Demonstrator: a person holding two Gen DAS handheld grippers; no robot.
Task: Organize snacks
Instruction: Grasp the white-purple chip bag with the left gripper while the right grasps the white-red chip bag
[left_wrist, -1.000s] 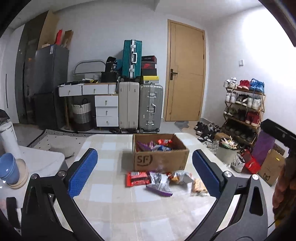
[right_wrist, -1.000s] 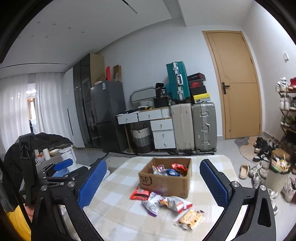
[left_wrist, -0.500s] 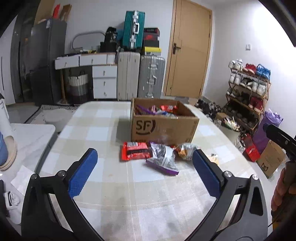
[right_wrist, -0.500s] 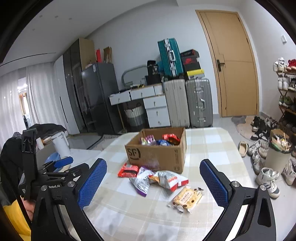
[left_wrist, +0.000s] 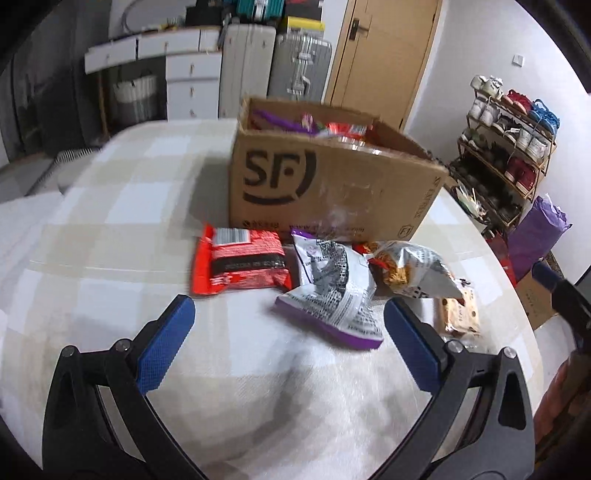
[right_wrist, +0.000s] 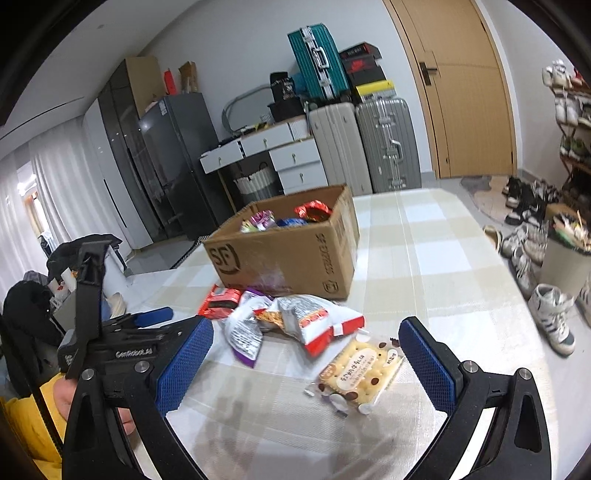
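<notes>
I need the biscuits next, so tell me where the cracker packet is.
The cracker packet lies flat on the table, in the right wrist view between the open right gripper's fingers, just right of the red-and-silver snack bag.

The left view is smeared with motion blur, so the print on the red snack packet (left_wrist: 240, 264) can't be read, the cracker packet (left_wrist: 458, 314) sits half behind a blue finger pad (left_wrist: 412, 347), and the cardboard box (left_wrist: 328, 188) hides most of its snacks.

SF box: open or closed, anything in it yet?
Open. The cardboard box has no flaps over its top, and several snack packets show inside above the rim. How full it is: cannot tell.
</notes>
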